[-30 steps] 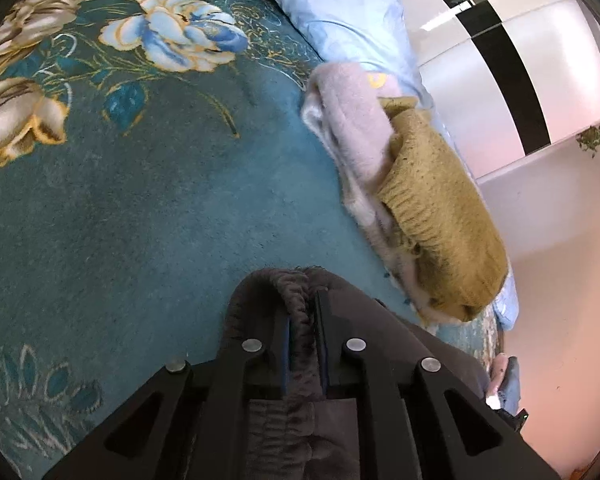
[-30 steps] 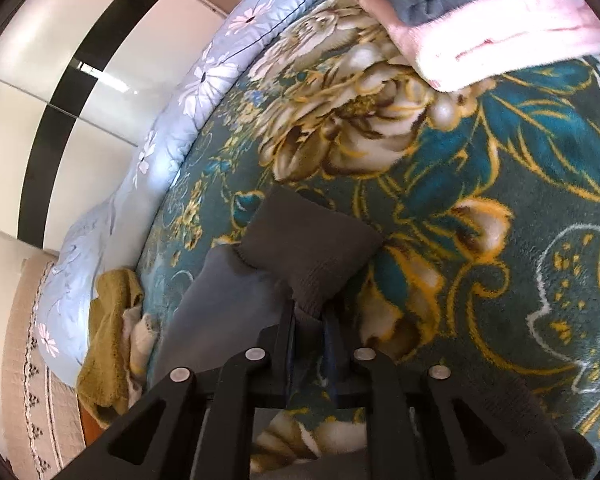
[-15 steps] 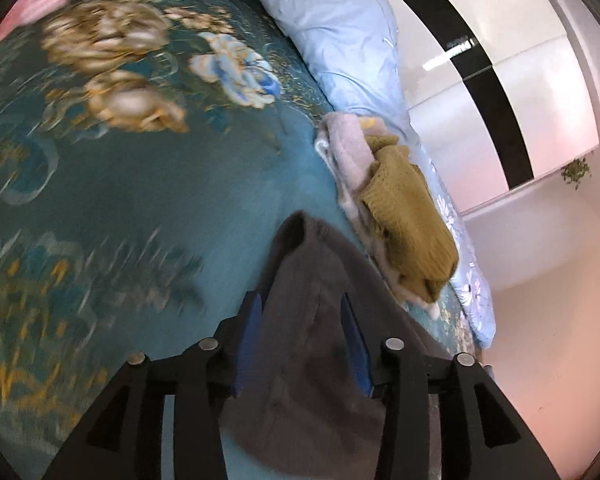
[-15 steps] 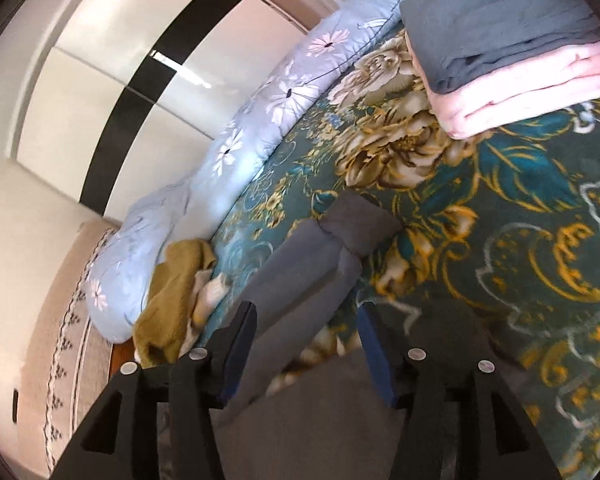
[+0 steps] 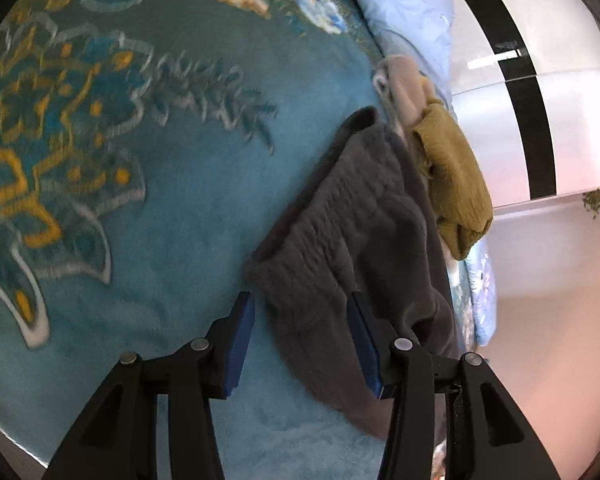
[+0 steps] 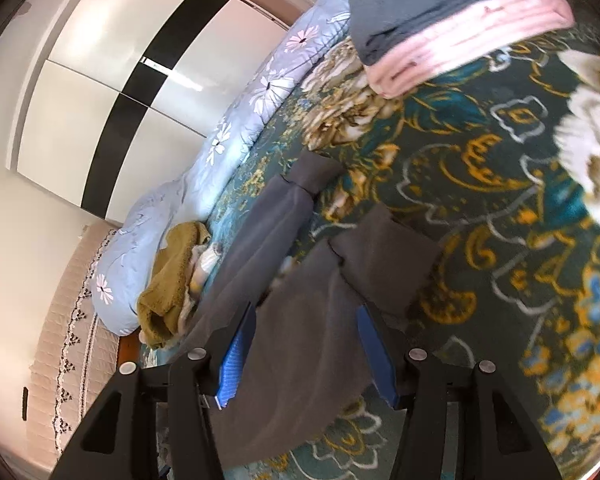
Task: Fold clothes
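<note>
Now the dark grey trousers (image 5: 364,216) are lying spread on the teal floral blanket (image 5: 140,240) of the bed, their gathered elastic waistband showing in the left wrist view and the two legs with ribbed cuffs (image 6: 384,256) stretching away in the right wrist view. The fabric is looking soft and a little rumpled — one leg is running straight toward the pale blue floral pillow (image 6: 228,140), the other is lying just beside it. Next to the waistband, a mustard knitted garment (image 5: 452,184) is sitting on a pale lilac one (image 5: 404,84). Farther up the bed, a folded grey and pink stack (image 6: 452,20) is resting on the blanket.

The left claw (image 5: 300,320) is standing released, its blue pads (image 5: 242,340) apart on either side of the waistband corner and not pressing it. The right claw (image 6: 308,344) is likewise released, the trouser leg passing between its pads without being gripped.

A second ago both claws were clenched on the cloth — the left on the waistband, the right near a cuff. Since then both have let go and drawn back, so more of the trousers is showing in each view.
</note>
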A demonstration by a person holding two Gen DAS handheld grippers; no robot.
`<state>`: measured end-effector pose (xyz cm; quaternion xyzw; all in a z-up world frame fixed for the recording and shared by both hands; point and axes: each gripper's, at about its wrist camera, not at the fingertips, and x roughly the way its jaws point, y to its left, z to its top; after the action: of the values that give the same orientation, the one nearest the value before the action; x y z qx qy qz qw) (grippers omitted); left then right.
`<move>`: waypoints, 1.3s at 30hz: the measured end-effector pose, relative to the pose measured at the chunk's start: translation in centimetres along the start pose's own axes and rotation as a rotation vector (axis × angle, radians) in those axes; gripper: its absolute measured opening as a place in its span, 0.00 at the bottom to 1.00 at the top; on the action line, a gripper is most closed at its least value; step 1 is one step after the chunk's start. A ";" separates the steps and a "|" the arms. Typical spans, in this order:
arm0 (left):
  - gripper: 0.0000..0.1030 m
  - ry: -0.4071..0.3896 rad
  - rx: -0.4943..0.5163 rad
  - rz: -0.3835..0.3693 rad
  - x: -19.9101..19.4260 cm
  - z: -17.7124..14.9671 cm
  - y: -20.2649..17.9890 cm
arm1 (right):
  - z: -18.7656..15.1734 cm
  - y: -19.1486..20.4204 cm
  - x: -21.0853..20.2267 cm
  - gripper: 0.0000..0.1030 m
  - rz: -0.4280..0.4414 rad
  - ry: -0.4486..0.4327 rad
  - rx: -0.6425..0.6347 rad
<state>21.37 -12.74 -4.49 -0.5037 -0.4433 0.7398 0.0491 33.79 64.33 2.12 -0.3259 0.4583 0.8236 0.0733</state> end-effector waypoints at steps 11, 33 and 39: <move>0.47 -0.002 -0.002 -0.063 1.4 -0.8 -0.2 | -1.8 -2.3 1.1 0.55 -0.028 0.039 0.064; 0.26 -0.024 -0.023 -0.074 1.8 -0.5 0.8 | -3.5 -5.0 1.0 0.57 -0.052 0.032 0.155; 0.26 -0.021 -0.030 -0.078 1.7 -0.6 0.9 | -3.0 -6.4 1.5 0.44 -0.030 -0.076 0.270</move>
<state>21.35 -12.08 -6.35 -0.4789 -0.4742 0.7358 0.0658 36.70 65.24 -4.42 -0.2886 0.5569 0.7650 0.1462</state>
